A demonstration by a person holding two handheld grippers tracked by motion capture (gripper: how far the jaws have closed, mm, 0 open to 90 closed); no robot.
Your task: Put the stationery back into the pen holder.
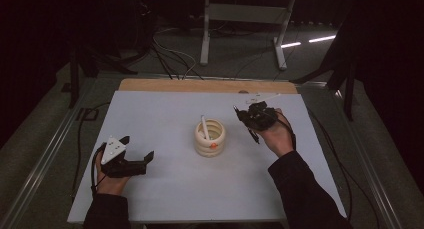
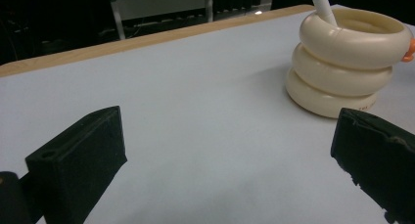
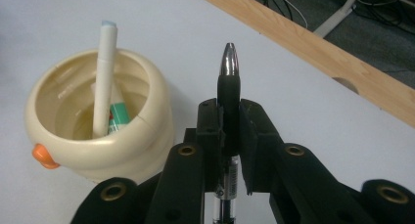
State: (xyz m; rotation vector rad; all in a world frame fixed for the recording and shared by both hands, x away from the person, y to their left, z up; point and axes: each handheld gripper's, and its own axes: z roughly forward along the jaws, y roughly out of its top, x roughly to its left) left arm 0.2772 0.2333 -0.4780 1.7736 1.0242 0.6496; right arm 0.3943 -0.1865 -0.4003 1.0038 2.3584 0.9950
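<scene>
A cream ringed pen holder (image 1: 210, 138) stands mid-table, with a white marker (image 1: 205, 127) leaning inside it. In the right gripper view the holder (image 3: 100, 136) shows an orange knob on its side and the marker (image 3: 104, 77) rests against a green-labelled item. My right gripper (image 3: 229, 121) is shut on a black pen (image 3: 229, 82) with a silver tip, held above the table to the right of the holder. In the high view that gripper (image 1: 250, 120) hovers right of the holder. My left gripper (image 1: 137, 150) rests open on the table at the left, nothing between its fingers (image 2: 78, 160); the holder (image 2: 350, 67) lies ahead to its right.
The white table top (image 1: 165, 114) has a wooden strip (image 1: 205, 85) along its far edge. Beyond it are a metal stand (image 1: 245, 24) and cables on the floor. Metal rails run along both sides of the table.
</scene>
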